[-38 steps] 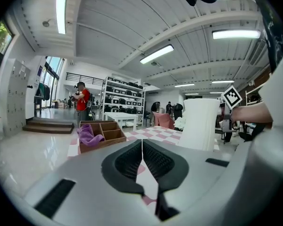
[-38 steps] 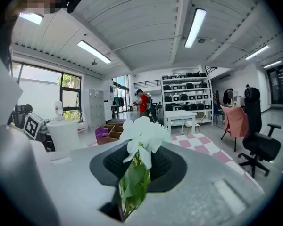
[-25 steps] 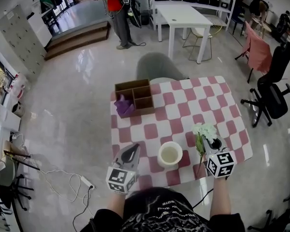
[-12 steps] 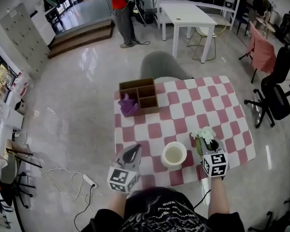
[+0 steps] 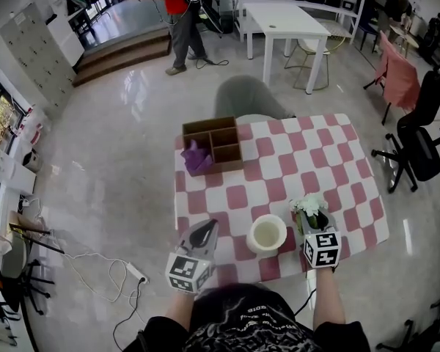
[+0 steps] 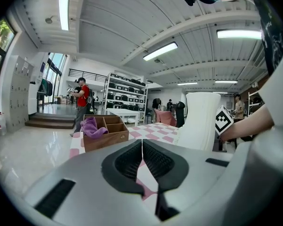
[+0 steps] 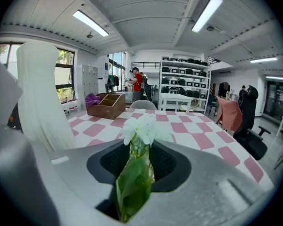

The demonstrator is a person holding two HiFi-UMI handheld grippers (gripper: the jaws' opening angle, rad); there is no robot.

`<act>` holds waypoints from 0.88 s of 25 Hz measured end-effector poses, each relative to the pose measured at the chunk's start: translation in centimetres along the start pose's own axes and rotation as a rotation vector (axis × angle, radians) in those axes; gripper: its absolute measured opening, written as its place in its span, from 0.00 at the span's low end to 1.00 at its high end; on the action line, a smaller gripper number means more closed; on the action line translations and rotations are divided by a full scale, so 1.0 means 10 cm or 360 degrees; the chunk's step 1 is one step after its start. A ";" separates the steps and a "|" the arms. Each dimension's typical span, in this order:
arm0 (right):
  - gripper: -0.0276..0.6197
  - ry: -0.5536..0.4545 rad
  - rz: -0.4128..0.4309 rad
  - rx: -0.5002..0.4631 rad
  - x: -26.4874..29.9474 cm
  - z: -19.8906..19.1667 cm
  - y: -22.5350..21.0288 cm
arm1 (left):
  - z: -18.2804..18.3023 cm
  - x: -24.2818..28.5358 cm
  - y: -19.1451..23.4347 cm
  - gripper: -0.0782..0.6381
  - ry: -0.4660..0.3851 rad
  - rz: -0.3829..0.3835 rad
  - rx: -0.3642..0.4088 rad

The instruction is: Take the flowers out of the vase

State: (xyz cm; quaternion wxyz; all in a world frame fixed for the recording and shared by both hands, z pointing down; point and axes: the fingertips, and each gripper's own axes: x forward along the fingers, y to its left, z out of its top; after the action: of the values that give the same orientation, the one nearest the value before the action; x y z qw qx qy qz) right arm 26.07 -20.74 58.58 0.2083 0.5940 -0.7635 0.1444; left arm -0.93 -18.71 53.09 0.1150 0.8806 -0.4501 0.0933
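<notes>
Nearest to the body, both forearms reach forward over the near edge of the table (image 5: pixel 279 160), which has a pink and white checked cloth. The right forearm (image 5: pixel 328 299) is bare and goes straight ahead. The right gripper (image 5: pixel 313 224) points forward and a little down, over the near right part of the table.

The flower (image 7: pixel 140 128) stands between this gripper's jaws. It has a bunch of small white petals on top, a thin green stem and broad green leaves lower down. The white head rises just past the jaw tips, and the stem and leaves run back between the two pads, touching them on both sides. The jaws have just been opening a little, with the flower pinched between them. The flower is out of the vase (image 5: pixel 268 233), just to the right of it. Whether the stem end touches the table I cannot tell.

The vase is white and upright, and its round mouth is open and empty.

The left gripper (image 5: pixel 204 229) is at the near left part of the table, left of the vase. Its jaws are pressed together with nothing between them.

Farther, at the far left of the table, is a wooden box (image 5: pixel 213 144) with a purple cloth (image 5: pixel 196 158) in one compartment.
</notes>
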 end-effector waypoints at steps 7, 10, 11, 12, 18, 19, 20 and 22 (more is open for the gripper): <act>0.26 0.0032 0.0043 0.0014 0.07 -0.10 0.12 | -0.06 -0.01 0.00 0.13 0.0020 -0.0011 -0.0006; 0.30 0.0017 0.0074 0.0020 0.08 -0.08 0.16 | -0.03 -0.01 0.00 0.13 0.0015 -0.0011 -0.0011; 0.33 0.0012 0.0088 0.0028 0.07 -0.08 0.17 | -0.05 -0.02 0.01 0.13 0.0017 -0.0011 -0.0010; 0.35 0.0008 0.0102 0.0036 0.06 -0.08 0.19 | -0.06 -0.02 0.01 0.13 0.0019 -0.0010 -0.0008; 0.58 -0.0014 0.0135 0.0060 0.04 -0.07 0.28 | -0.07 -0.01 -0.01 0.13 0.0021 -0.0029 -0.0009; 0.63 -0.0023 0.0129 0.0065 0.03 -0.06 0.29 | -0.07 -0.01 -0.02 0.13 0.0020 -0.0033 -0.0013; 0.64 -0.0031 0.0126 0.0069 0.02 -0.05 0.30 | -0.07 -0.02 -0.02 0.13 0.0019 -0.0036 -0.0017; 0.64 -0.0056 0.0125 0.0070 -0.03 -0.01 0.32 | -0.07 -0.03 -0.03 0.13 0.0019 -0.0041 -0.0029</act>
State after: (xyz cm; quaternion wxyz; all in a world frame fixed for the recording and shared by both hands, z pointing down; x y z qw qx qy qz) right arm 23.08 -19.67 58.62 0.1757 0.5705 -0.7864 0.1588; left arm -0.87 -18.09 53.64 0.1268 0.8847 -0.4389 0.0929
